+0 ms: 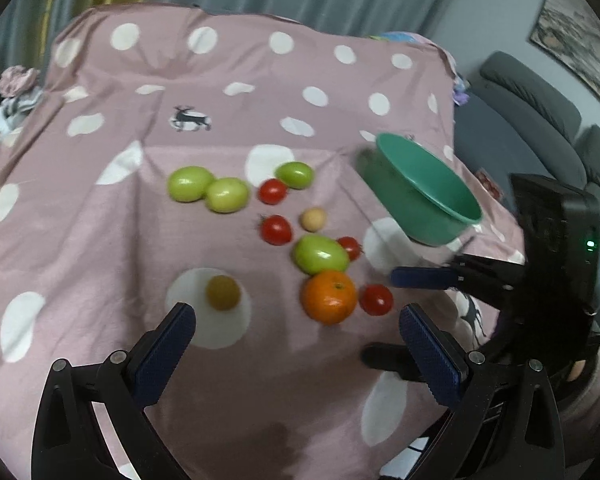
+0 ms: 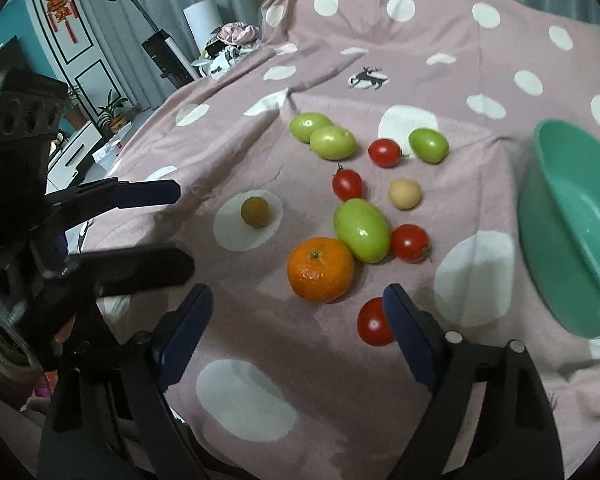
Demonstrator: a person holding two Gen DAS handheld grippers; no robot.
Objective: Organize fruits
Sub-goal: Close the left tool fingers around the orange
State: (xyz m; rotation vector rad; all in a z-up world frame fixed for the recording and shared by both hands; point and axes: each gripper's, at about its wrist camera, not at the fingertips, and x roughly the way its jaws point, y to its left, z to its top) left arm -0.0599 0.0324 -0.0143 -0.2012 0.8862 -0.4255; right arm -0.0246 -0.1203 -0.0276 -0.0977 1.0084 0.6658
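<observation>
Both sets of jaws gape empty at the bottom: left gripper (image 1: pixel 296 344), right gripper (image 2: pixel 298 312). Just beyond, mid-frame, an orange (image 2: pixel 320 270) touches a green fruit (image 2: pixel 362 230) among red tomatoes (image 2: pixel 410 243). At right, a tilted green bowl (image 2: pixel 572 232) on the spotted cloth (image 2: pixel 440 60).

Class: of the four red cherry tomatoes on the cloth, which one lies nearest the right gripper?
The cherry tomato just below-right of the orange, partly behind a right gripper finger.
</observation>
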